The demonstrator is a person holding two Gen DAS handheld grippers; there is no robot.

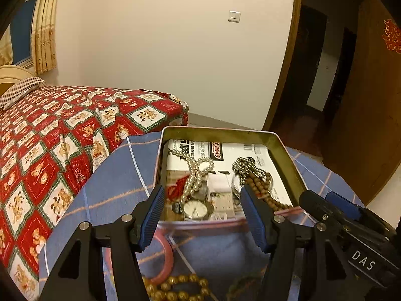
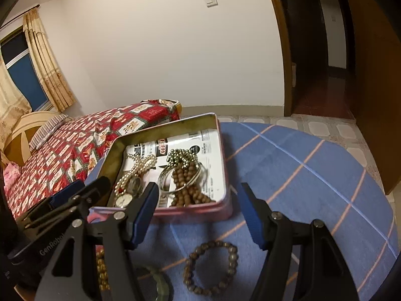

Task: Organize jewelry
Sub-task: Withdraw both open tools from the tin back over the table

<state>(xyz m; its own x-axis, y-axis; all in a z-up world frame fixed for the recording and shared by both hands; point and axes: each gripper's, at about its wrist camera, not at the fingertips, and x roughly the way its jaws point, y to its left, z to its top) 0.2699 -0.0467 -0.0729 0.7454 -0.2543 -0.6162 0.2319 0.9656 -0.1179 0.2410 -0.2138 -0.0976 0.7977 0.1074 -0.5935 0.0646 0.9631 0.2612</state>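
My tin [image 2: 223, 165] already holds beads and a watch [image 1: 195, 209]. Bracelets [image 2: 210, 267] wait just before it. Both my left gripper [image 1: 203, 215] and right gripper [image 2: 200, 213] gape wide, empty.

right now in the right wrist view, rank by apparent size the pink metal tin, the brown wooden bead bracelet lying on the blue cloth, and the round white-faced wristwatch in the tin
1. pink metal tin, clearly largest
2. brown wooden bead bracelet on the blue cloth; nearer the camera, so its lead is partly exaggerated
3. round white-faced wristwatch, smallest, partly hidden behind a gripper finger
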